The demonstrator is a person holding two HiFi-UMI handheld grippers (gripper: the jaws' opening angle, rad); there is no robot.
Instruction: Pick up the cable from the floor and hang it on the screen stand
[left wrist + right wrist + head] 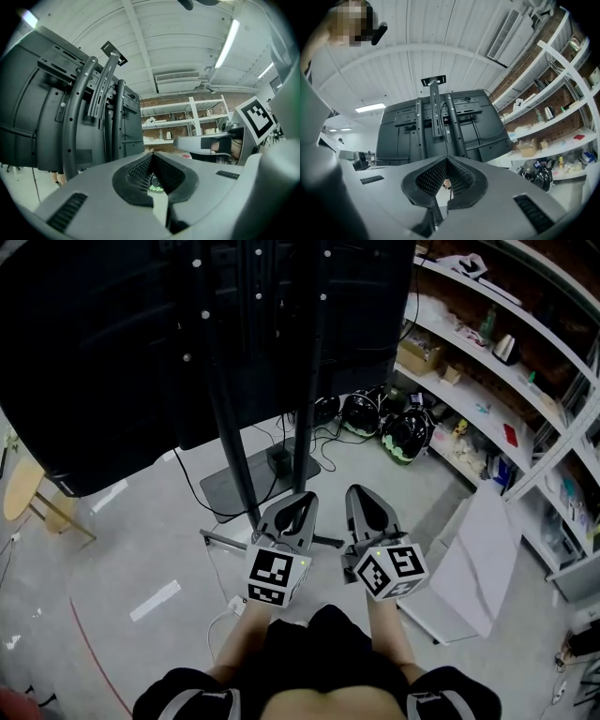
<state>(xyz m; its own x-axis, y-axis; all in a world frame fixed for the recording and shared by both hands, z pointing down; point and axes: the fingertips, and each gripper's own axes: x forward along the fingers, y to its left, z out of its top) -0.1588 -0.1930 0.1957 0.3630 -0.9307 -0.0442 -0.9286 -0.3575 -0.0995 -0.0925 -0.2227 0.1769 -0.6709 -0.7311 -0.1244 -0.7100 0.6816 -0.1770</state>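
The task is, in my judgement, at its very beginning. The left hand-held gripper [302,498] and the right hand-held gripper [358,491] are both fully closed with nothing between the jaws. They are held level, side by side, facing the back of the screen stand [225,418]. A white cable [223,617] lies on the floor [141,540], low beside the person's left arm (thin black leads [192,486] also run near the stand's base, and I cannot tell which one is meant). Everything is left to do: going down to the cable, grasping it, lifting it and hanging it on the stand.
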